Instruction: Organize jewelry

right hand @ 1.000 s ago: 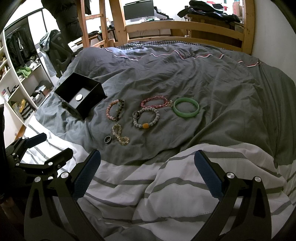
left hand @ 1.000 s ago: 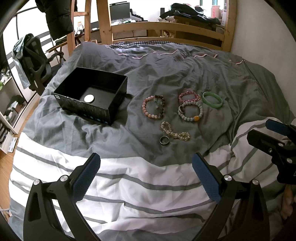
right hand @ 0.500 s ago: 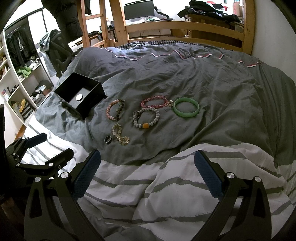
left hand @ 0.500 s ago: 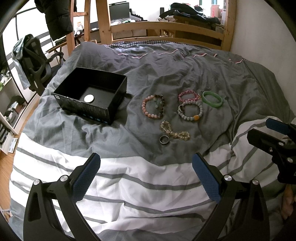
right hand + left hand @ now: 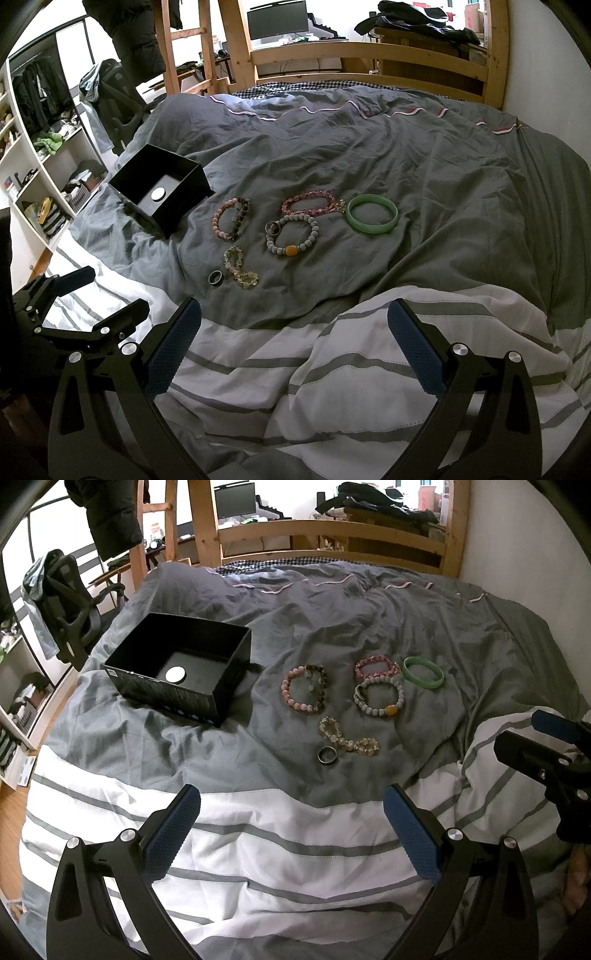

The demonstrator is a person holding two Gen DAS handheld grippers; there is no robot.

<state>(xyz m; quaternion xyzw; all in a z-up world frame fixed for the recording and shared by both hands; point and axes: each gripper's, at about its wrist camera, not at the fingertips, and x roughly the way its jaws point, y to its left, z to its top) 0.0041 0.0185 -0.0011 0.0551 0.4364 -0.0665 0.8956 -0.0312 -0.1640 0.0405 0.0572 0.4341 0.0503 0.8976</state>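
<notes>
Several pieces of jewelry lie on the grey duvet: a green bangle, a pink crystal bracelet, a grey bead bracelet with an orange bead, a pink-and-brown bead bracelet, a clear bead bracelet and a dark ring. An open black box stands to their left with a white disc inside. My left gripper and my right gripper are open and empty, held over the striped bedding short of the jewelry.
A wooden bed frame runs along the far side, with a wall on the right. A desk chair and shelves stand left of the bed. A fold of striped white bedding rises near the grippers.
</notes>
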